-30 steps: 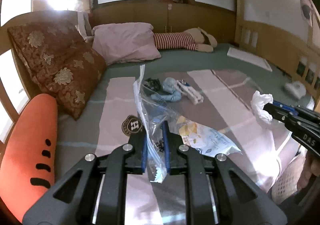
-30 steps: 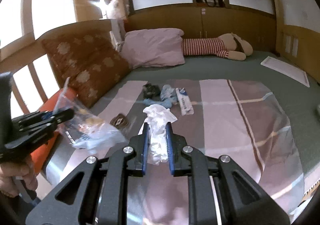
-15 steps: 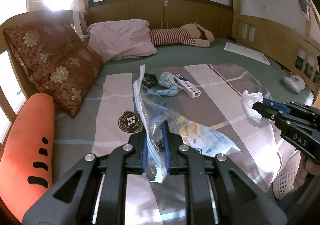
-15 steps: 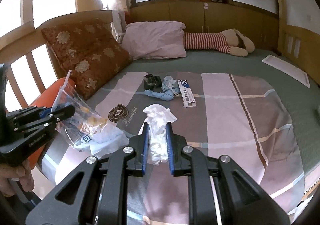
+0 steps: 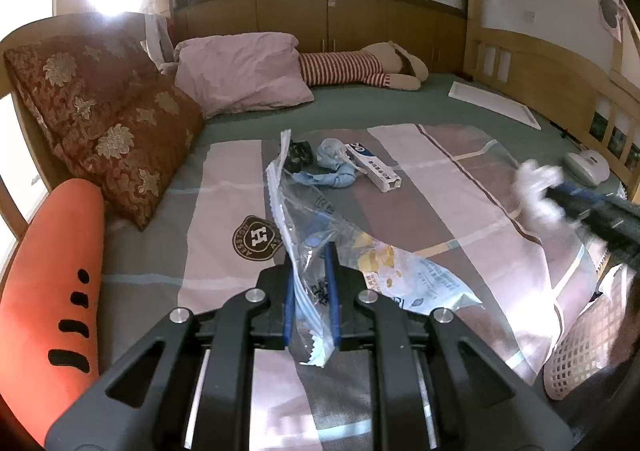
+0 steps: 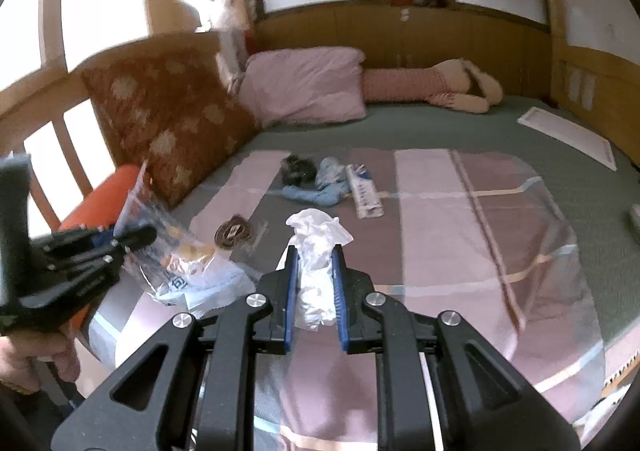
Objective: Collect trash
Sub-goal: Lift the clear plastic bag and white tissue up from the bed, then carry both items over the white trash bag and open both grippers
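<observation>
Left tongs [image 5: 310, 283] clamp a crinkly clear plastic bag [image 5: 304, 227] with printed wrappers inside, above the bed's pink-and-brown checked quilt [image 5: 440, 187]. Right tongs [image 6: 314, 283] pinch a crumpled white tissue wad [image 6: 316, 251], soft and creased, just over the same quilt.

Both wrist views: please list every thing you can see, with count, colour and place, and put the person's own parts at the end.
plastic bag: one, clear with print, held above the bed's near edge
crumpled tissue: one, white, held over the blanket
blanket: one, pink, brown and grey plaid, spread on the bed
toothpaste box: one, white and blue, on the blanket
blue cloth: one, light blue, beside the box
dark bundle: one, black, left of the cloth
brocade cushions: two, red-brown, at the headboard
pillow: one, pink
plush toy: one, striped
carrot cushion: one, orange
mesh basket: one, white, right
left hand-held gripper: shut on the bag
right hand-held gripper: shut on the tissue
</observation>
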The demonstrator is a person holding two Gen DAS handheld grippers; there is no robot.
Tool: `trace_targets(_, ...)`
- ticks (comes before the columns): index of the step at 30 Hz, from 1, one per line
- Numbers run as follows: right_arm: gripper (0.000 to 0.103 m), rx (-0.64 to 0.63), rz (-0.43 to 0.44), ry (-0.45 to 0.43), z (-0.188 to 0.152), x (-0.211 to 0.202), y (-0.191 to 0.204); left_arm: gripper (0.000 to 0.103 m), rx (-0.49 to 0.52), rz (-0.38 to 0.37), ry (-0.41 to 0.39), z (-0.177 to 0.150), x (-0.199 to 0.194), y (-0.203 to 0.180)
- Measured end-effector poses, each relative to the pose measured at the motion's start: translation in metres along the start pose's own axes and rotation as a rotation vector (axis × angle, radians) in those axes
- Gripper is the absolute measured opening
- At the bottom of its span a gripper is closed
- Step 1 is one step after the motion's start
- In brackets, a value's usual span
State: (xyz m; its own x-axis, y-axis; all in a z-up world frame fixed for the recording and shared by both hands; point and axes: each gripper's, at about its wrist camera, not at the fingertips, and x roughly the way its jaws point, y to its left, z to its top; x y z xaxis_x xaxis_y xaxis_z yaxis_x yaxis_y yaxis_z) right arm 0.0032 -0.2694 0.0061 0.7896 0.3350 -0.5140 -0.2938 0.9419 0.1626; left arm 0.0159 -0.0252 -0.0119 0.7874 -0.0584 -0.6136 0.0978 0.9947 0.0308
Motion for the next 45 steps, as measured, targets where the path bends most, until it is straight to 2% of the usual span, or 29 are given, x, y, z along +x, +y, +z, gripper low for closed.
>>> trace_targets(3,0.017,0.042,-0.044,-0.070,-0.003,-0.050,-0.028,0.014,0.003,-0.022,-0.002,0.000,-0.002,-0.003)
trace_targets(8,0.017,0.111,-0.235,-0.110,-0.039,-0.142,-0.100,0.014,0.041,-0.058,-0.007,-0.003,-0.005,-0.012)
trace_targets(10,0.017,0.159,-0.342,-0.093,-0.067,-0.175,-0.133,0.014,0.053,-0.079,-0.009,-0.004,-0.007,-0.018)
trace_targets(14,0.019,0.273,-0.494,-0.006,-0.126,-0.205,-0.189,0.014,0.083,-0.167,-0.010,-0.002,-0.015,-0.048)
trace_targets(16,0.040,0.341,-0.548,0.043,-0.154,-0.207,-0.216,0.014,0.128,-0.201,-0.023,0.000,-0.023,-0.072)
trace_targets(17,0.059,0.386,-0.569,0.068,-0.165,-0.207,-0.228,0.014,0.166,-0.226,-0.027,0.001,-0.027,-0.090)
trace_targets(18,0.060,0.414,-0.578,0.066,-0.169,-0.210,-0.233,0.014,0.195,-0.263,-0.023,0.002,-0.032,-0.110)
trace_targets(20,0.060,0.479,-0.595,-0.016,-0.170,-0.232,-0.240,0.014,0.220,-0.342,-0.007,0.004,-0.040,-0.145)
trace_targets(23,0.069,0.544,-0.662,-0.227,-0.158,-0.285,-0.241,0.014,0.273,-0.475,0.017,0.006,-0.056,-0.209)
trace_targets(25,0.072,0.580,-0.675,-0.357,-0.146,-0.318,-0.240,0.014,0.352,-0.564,0.023,0.004,-0.072,-0.264)
trace_targets(28,0.073,0.587,-0.659,-0.465,-0.130,-0.349,-0.231,0.015,0.427,-0.679,0.032,-0.002,-0.092,-0.327)
trace_targets(29,0.073,0.577,-0.653,-0.487,-0.126,-0.355,-0.227,0.018,0.444,-0.716,0.039,-0.004,-0.097,-0.347)
trace_targets(30,0.073,0.553,-0.646,-0.512,-0.119,-0.359,-0.218,0.032,0.464,-0.744,0.044,-0.008,-0.101,-0.367)
trace_targets(31,0.073,0.540,-0.640,-0.516,-0.117,-0.361,-0.215,0.044,0.483,-0.740,0.048,-0.012,-0.102,-0.381)
trace_targets(32,0.073,0.524,-0.629,-0.514,-0.114,-0.359,-0.210,0.079,0.491,-0.717,0.048,-0.015,-0.101,-0.389)
trace_targets(33,0.073,0.504,-0.612,-0.505,-0.110,-0.357,-0.206,0.093,0.482,-0.695,0.036,-0.017,-0.101,-0.392)
trace_targets(37,0.073,0.417,-0.562,-0.434,-0.103,-0.333,-0.192,0.093,0.414,-0.698,0.035,-0.011,-0.094,-0.362)
trace_targets(42,0.073,0.374,-0.437,-0.314,-0.089,-0.262,-0.162,0.095,0.326,-0.552,-0.002,0.009,-0.075,-0.279)
trace_targets(45,0.073,0.289,-0.343,-0.219,-0.066,-0.201,-0.128,0.097,0.250,-0.424,-0.017,0.022,-0.060,-0.210)
